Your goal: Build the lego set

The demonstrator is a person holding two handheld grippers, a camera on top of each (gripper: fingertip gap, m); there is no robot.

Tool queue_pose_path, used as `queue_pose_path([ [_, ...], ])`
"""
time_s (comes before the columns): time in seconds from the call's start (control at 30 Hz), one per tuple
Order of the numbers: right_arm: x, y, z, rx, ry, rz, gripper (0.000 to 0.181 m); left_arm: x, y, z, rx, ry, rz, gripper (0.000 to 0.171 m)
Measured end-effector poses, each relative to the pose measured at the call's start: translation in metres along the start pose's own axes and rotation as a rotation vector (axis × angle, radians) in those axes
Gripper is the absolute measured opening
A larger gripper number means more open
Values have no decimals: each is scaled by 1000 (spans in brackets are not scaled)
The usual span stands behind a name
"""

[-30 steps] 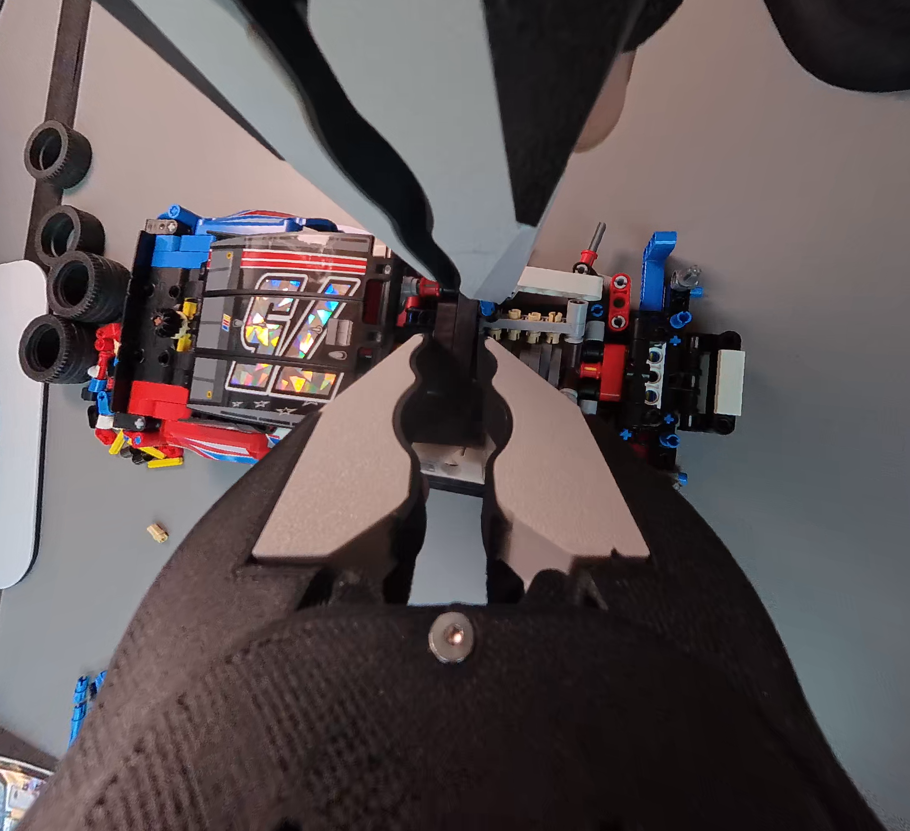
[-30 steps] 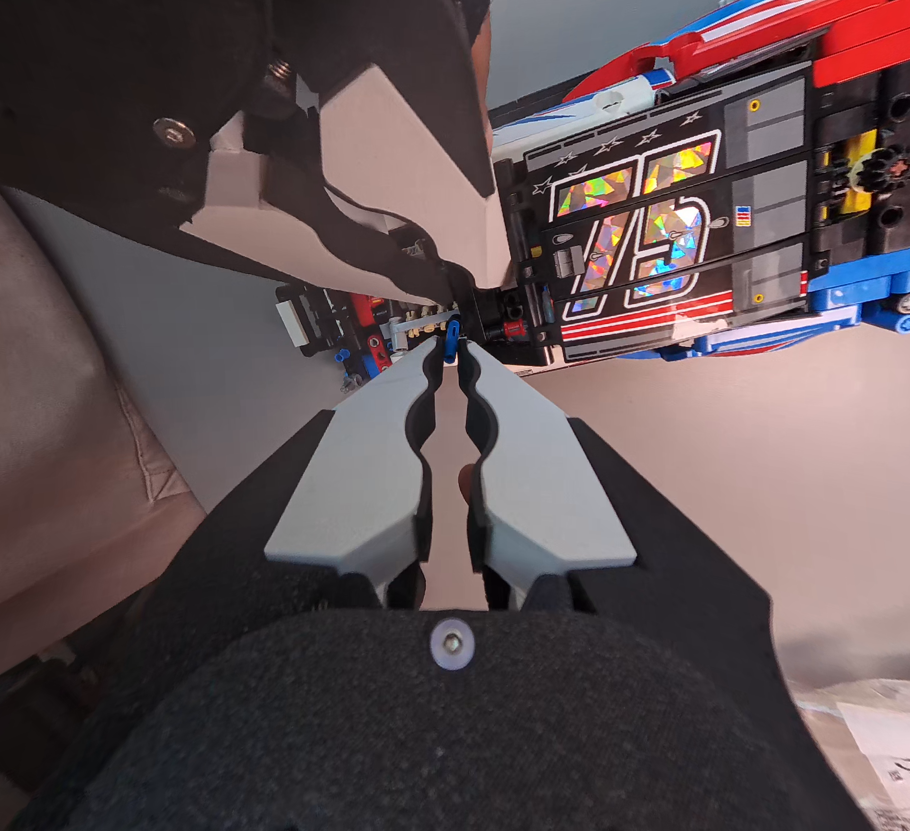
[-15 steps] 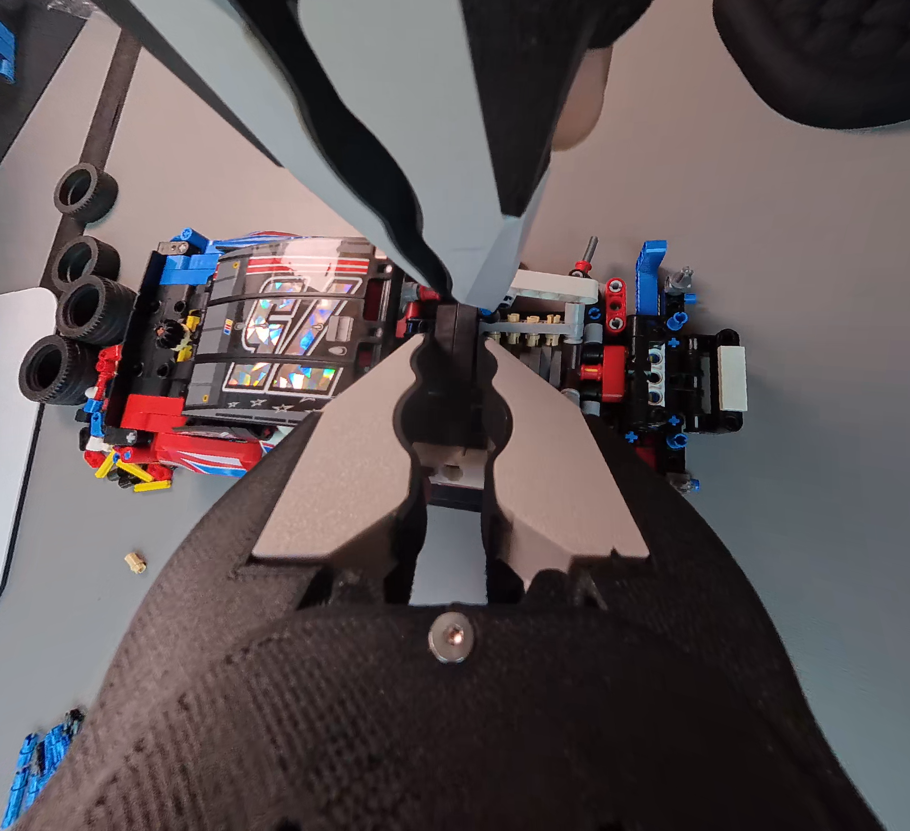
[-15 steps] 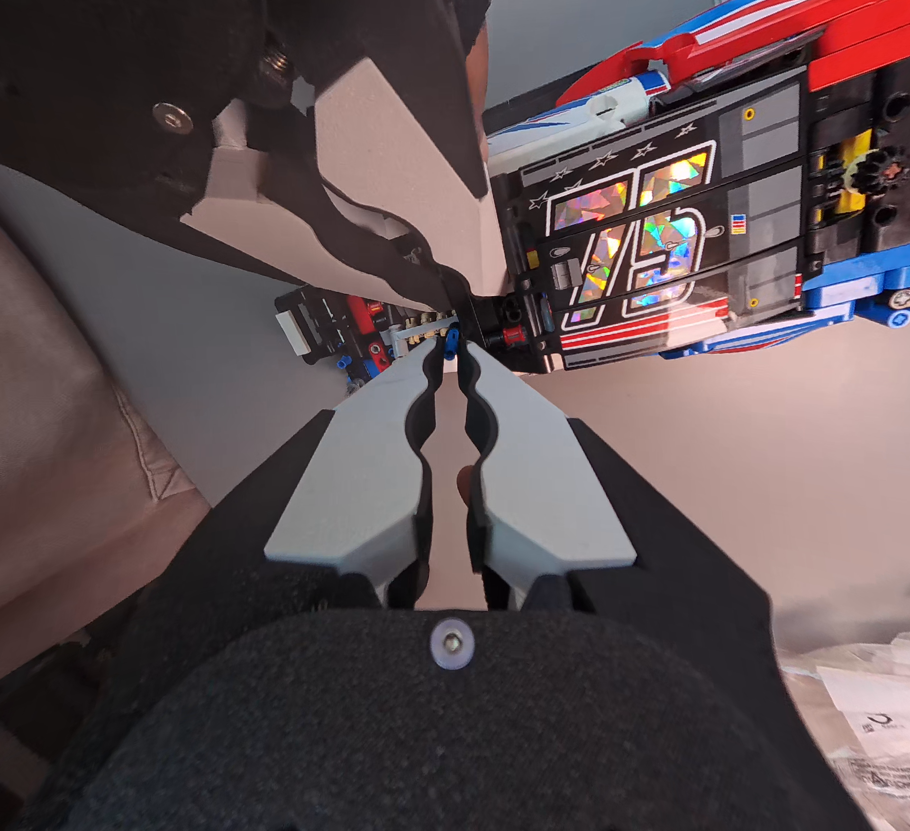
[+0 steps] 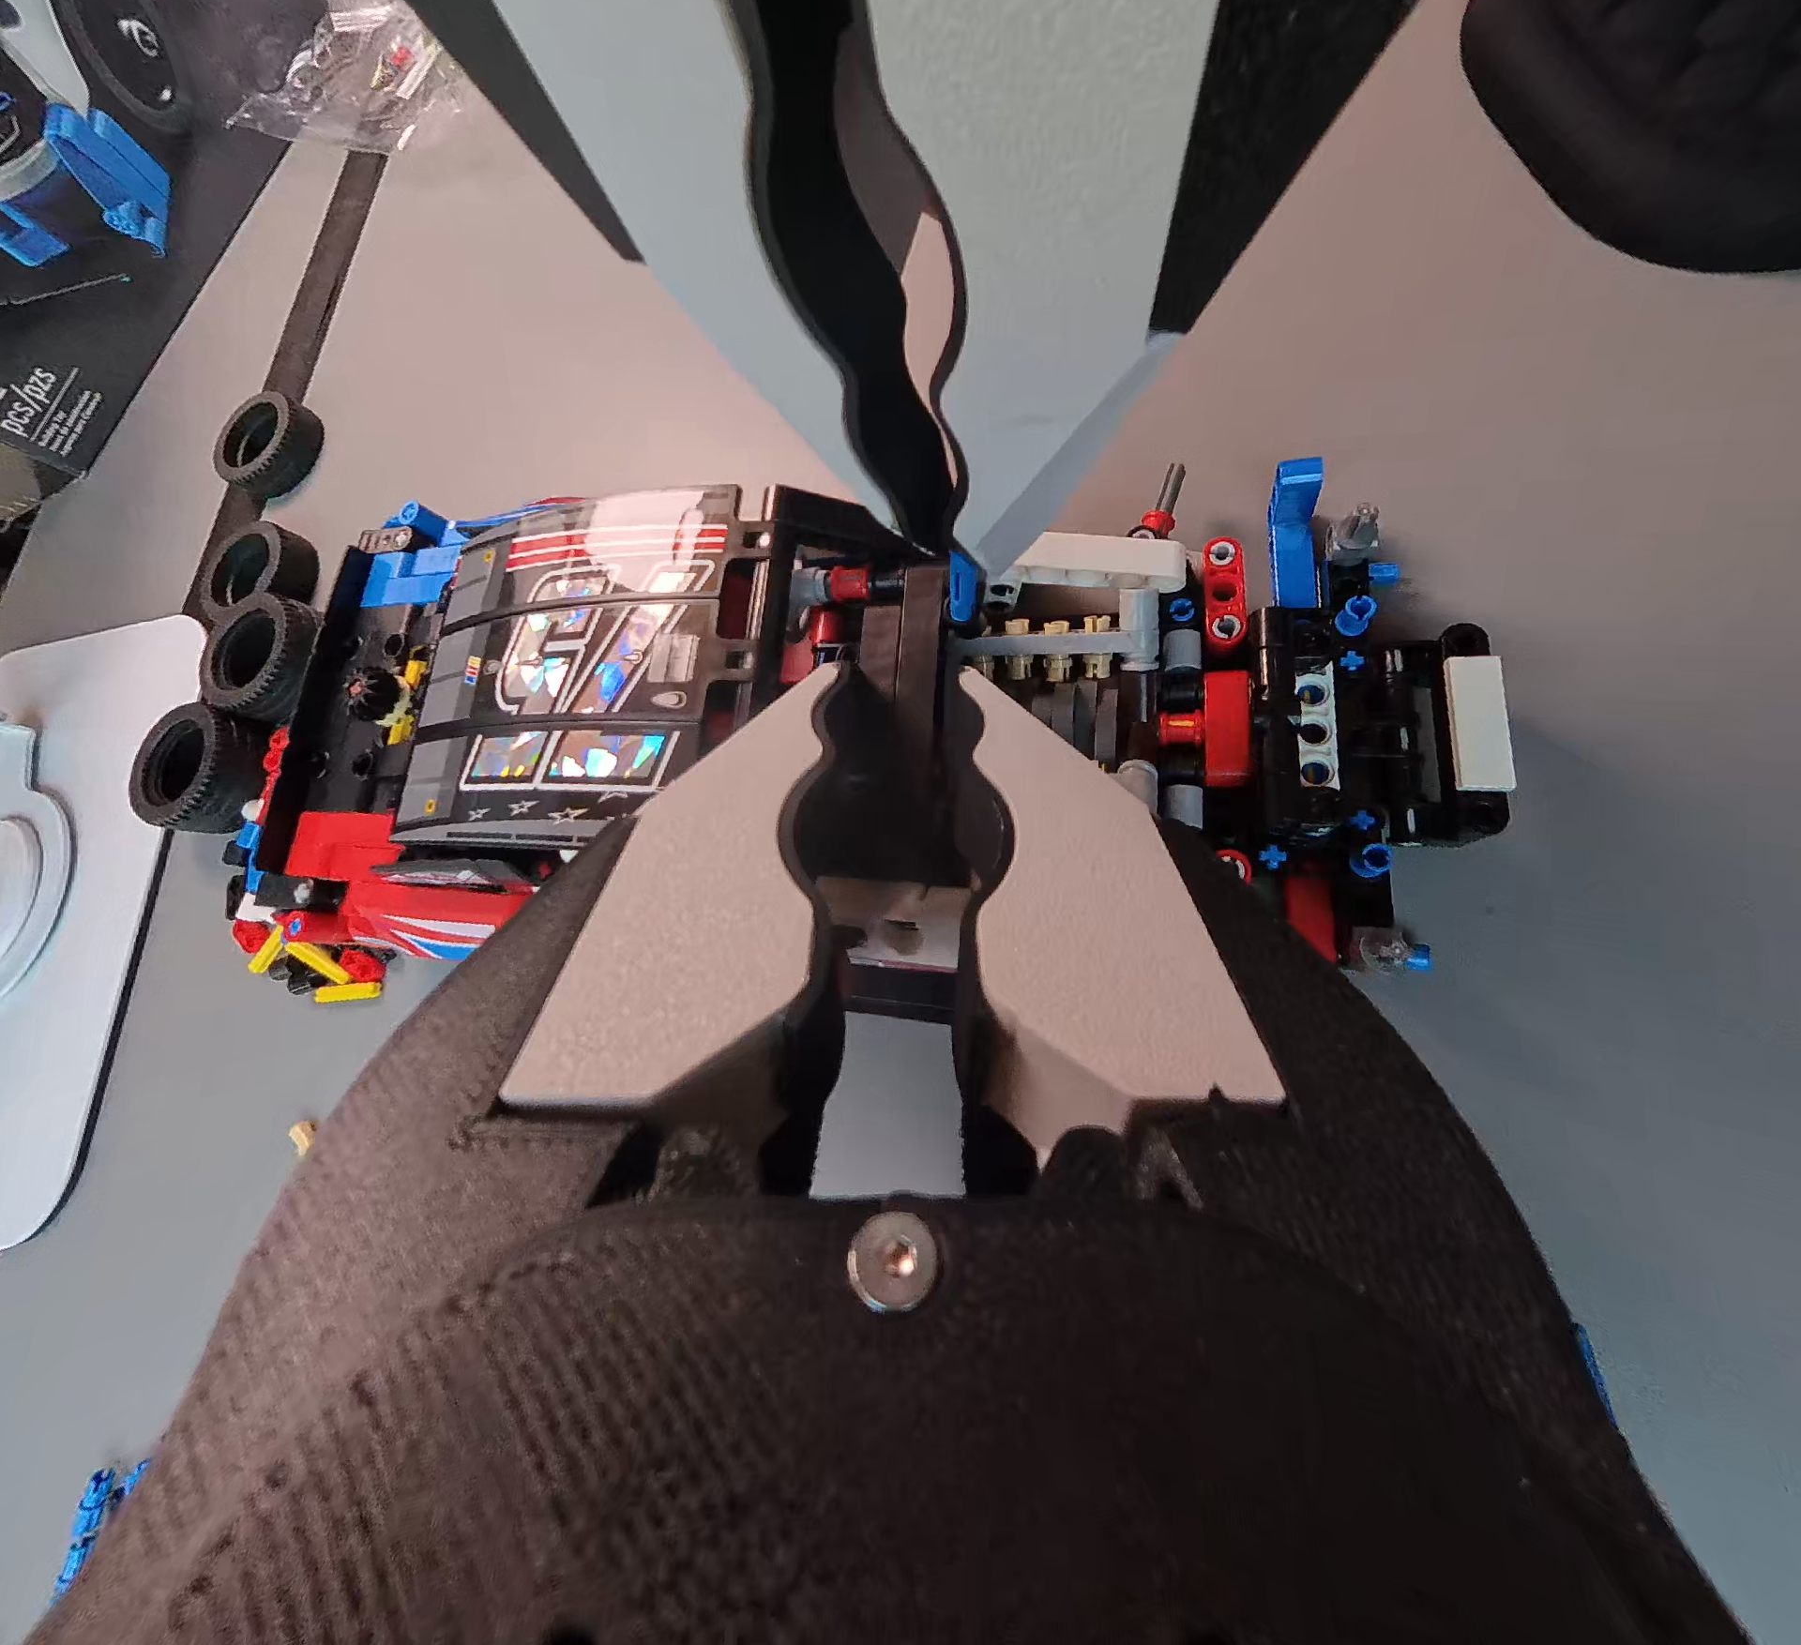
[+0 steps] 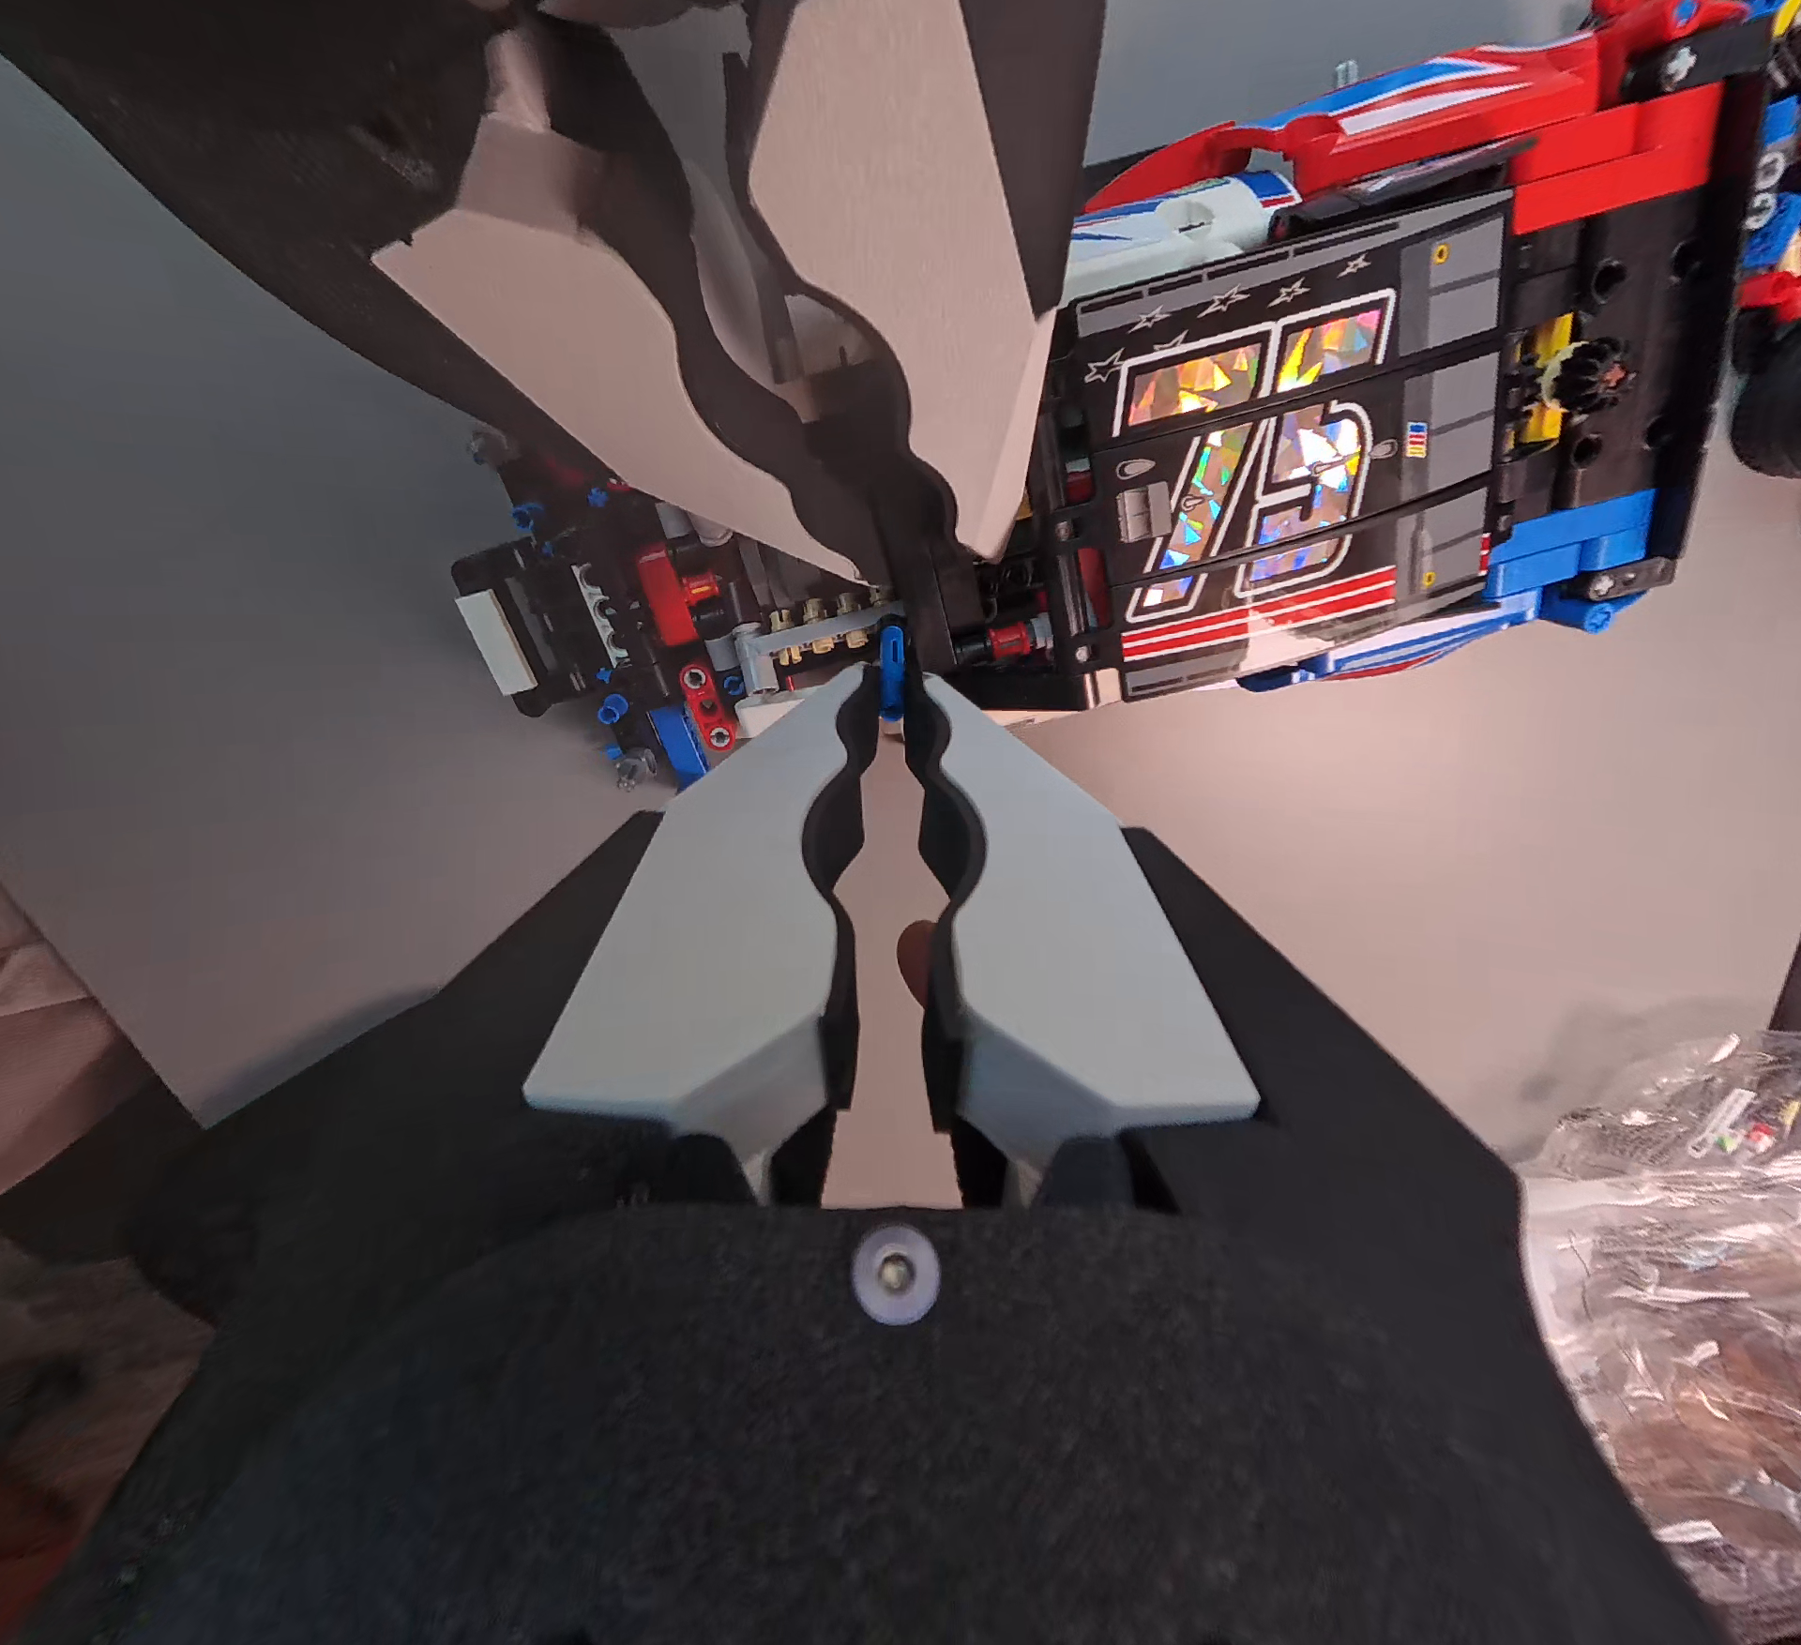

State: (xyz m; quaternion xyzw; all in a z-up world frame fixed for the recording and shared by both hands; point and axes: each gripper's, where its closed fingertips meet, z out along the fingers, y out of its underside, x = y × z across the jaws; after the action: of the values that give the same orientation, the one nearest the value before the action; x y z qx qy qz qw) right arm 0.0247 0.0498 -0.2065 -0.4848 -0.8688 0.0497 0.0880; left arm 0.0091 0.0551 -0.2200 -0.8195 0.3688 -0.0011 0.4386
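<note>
The lego car (image 5: 575, 673) lies on the grey table (image 5: 1608, 526), with a black roof panel bearing a shiny number sticker, red and blue sides and an open chassis end (image 5: 1316, 721). My left gripper (image 5: 906, 673) is shut on a black upright frame piece (image 5: 916, 624) at the car's middle. My right gripper (image 6: 892, 687) is shut on a small blue pin (image 6: 892, 658), its tip touching that frame. In the left wrist view the right gripper (image 5: 950, 541) comes in from above with the blue pin (image 5: 965, 595). The right wrist view shows the car (image 6: 1267, 507) and the left gripper (image 6: 916, 565).
Several black tyres (image 5: 244, 604) stand left of the car. The set's box (image 5: 58, 137) and a clear parts bag (image 5: 341, 59) lie at far left. A white tray (image 5: 58, 819) and loose pins (image 5: 312, 965) are near. More bags (image 6: 1676, 1306) lie at right. The grippers are tip to tip, or close to it.
Both grippers keep their holds. The right gripper has swung round to point more squarely at the left one, with the blue pin still at the black frame. The left view has drawn back.
</note>
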Motion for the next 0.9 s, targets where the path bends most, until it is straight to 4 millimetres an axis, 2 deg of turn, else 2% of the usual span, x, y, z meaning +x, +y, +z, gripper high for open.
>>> queue_pose_path([
  [0.1, 0, 3, 2, -11, 5, 2, 2, 0, 0, 0, 2, -8, 1, 16],
  [0.43, 1, -7, -2, 95, -64, 133, 3, -1, -2, 1, 22, -14, -8, 16],
  [0.9, 2, -10, 0, 156, 19, 24, 2, 0, -3, 2, 35, -23, 21, 17],
])
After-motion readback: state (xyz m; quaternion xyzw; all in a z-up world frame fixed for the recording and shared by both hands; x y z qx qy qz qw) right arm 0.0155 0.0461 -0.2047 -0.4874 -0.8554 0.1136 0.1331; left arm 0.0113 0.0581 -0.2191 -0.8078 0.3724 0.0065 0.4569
